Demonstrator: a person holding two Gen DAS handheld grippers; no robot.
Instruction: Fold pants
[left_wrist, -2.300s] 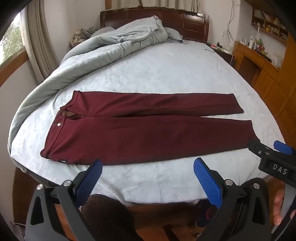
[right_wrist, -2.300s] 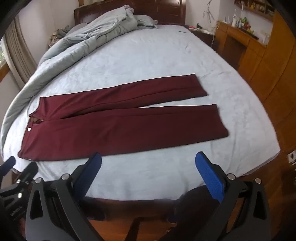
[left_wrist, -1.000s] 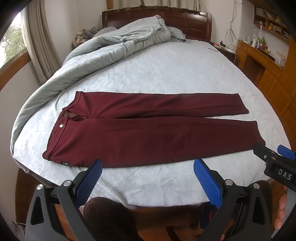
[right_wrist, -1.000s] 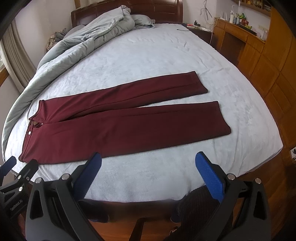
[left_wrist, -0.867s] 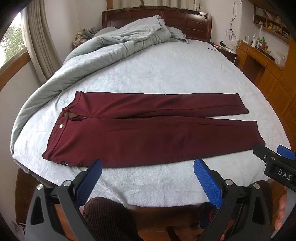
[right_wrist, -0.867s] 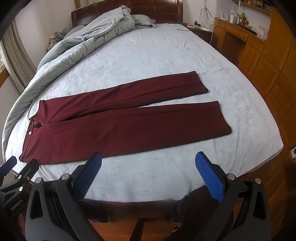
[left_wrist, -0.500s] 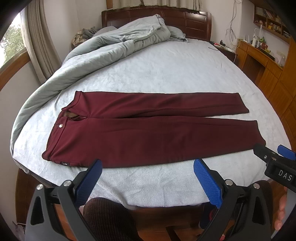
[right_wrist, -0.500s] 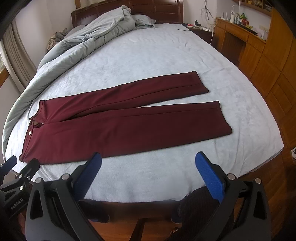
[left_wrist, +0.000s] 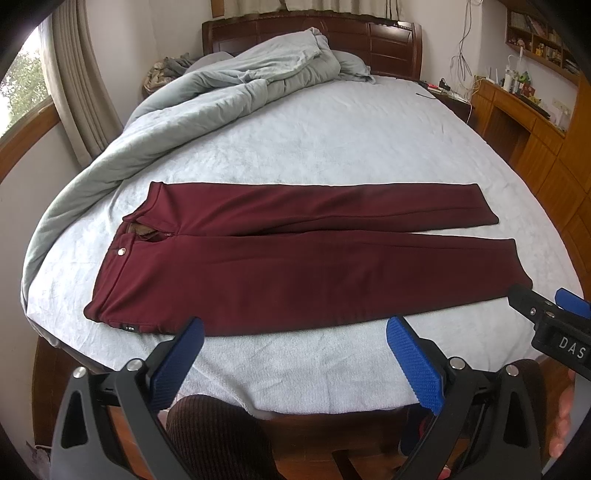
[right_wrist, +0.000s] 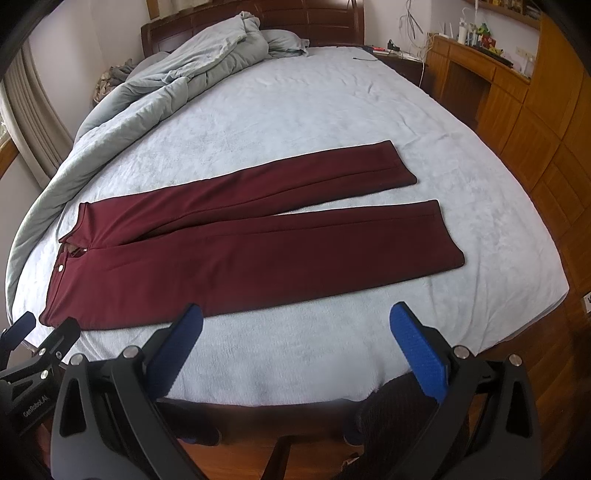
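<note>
Dark red pants (left_wrist: 295, 266) (right_wrist: 236, 243) lie flat across the pale blue bed, waistband at the left and both legs stretched to the right, slightly apart at the hems. My left gripper (left_wrist: 293, 354) hovers open over the bed's near edge, just short of the near leg, with nothing between its blue pads. My right gripper (right_wrist: 295, 341) is also open and empty, hanging over the near edge in front of the near leg. In the left wrist view the right gripper's tip (left_wrist: 546, 314) shows beside the near hem.
A bunched grey duvet (left_wrist: 207, 92) runs along the bed's left side up to the dark wooden headboard (left_wrist: 388, 40). Wooden cabinets and a desk (right_wrist: 517, 96) stand at the right. A person's knees in dark ribbed trousers (left_wrist: 218, 435) are below the grippers.
Both grippers have drifted slightly, so the pants sit a little differently in view. The pants have not moved and both grippers stay open.
</note>
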